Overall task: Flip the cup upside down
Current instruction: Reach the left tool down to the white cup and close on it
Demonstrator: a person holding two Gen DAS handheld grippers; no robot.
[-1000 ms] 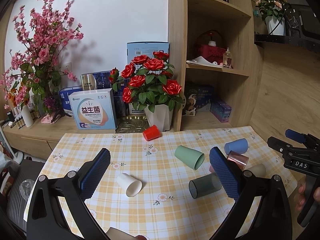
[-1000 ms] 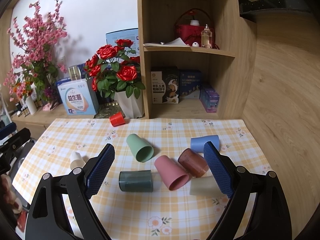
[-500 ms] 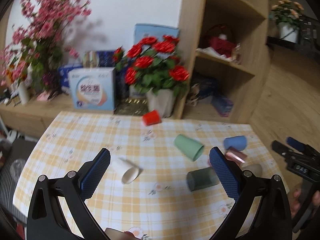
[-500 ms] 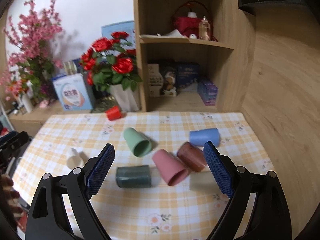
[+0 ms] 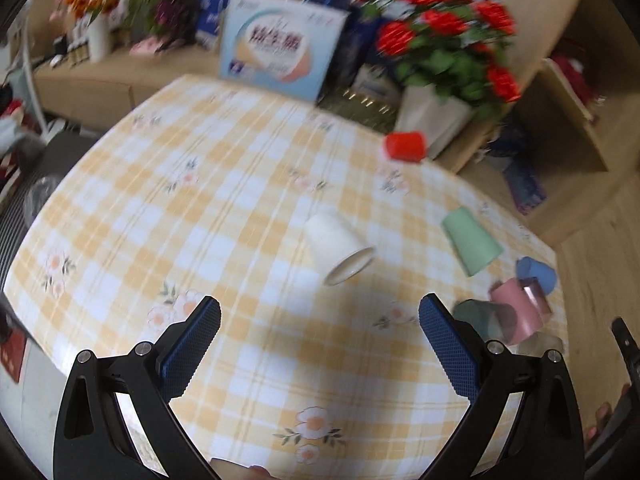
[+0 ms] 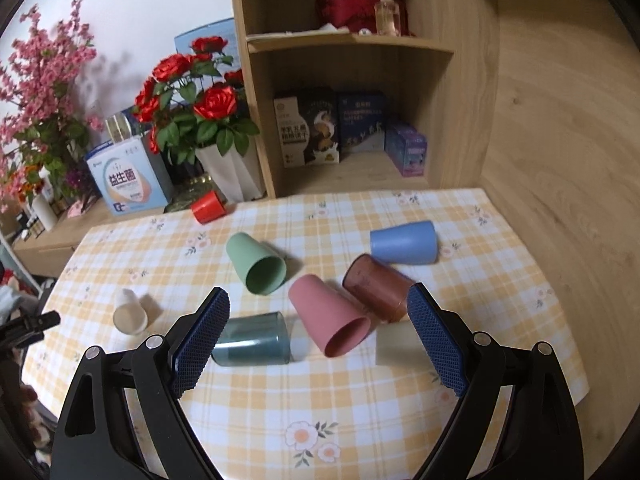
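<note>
Several cups lie on their sides on the yellow checked tablecloth (image 6: 360,408). A white cup (image 5: 338,245) lies just beyond my open, empty left gripper (image 5: 320,344); it also shows at the left of the right wrist view (image 6: 129,312). My right gripper (image 6: 318,340) is open and empty, above a pink cup (image 6: 330,320), with a dark teal cup (image 6: 254,339), a brown cup (image 6: 376,286) and a pale cup (image 6: 396,346) close by. A green cup (image 6: 256,262), a blue cup (image 6: 404,242) and a red cup (image 6: 208,207) lie farther back.
A white pot of red roses (image 6: 230,170) and a white-and-blue box (image 6: 126,184) stand behind the table. A wooden shelf unit (image 6: 352,112) with boxes stands at the back right. Pink blossom branches (image 6: 36,92) stand at the far left.
My left gripper has tilted down and swung left toward the white cup, with motion blur. My right gripper has moved slightly forward and lower over the cup cluster. No cup has moved.
</note>
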